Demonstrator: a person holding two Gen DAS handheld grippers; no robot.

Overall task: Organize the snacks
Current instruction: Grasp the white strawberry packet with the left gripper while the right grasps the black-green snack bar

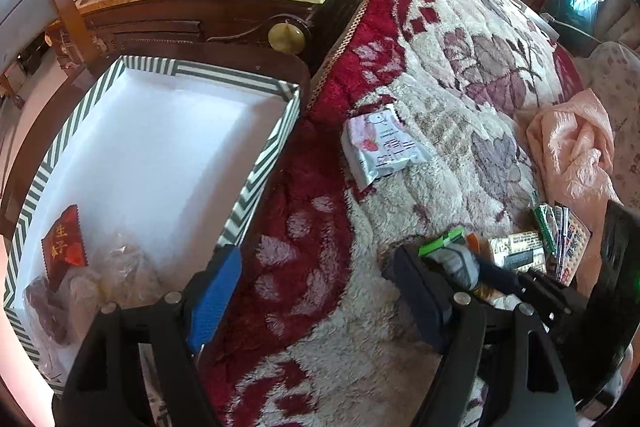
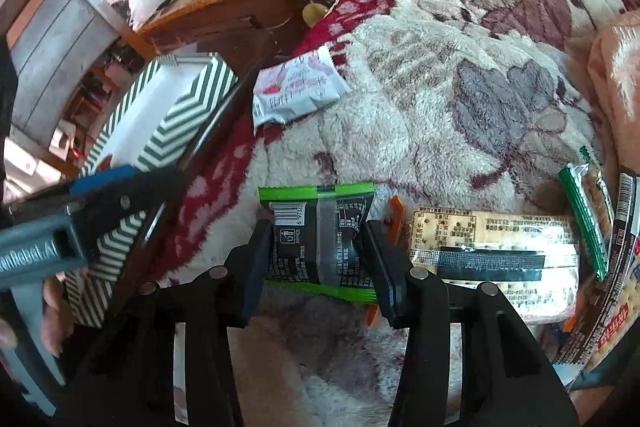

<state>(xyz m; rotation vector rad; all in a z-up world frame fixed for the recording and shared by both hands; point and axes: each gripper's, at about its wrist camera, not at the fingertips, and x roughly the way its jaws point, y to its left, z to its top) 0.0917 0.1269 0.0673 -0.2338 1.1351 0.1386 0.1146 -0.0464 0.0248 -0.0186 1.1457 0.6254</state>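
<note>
The right gripper (image 2: 318,251) is closing its 2 fingers across a light, crinkly green-edged snack packet (image 2: 320,227) at mid-body, while the left gripper (image 1: 316,291) is hanging open.

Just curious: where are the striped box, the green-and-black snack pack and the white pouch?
striped box (image 1: 256,179): left wrist view, right wall.
green-and-black snack pack (image 2: 316,239): right wrist view, middle of wrapper.
white pouch (image 1: 384,151): left wrist view, centre.
</note>
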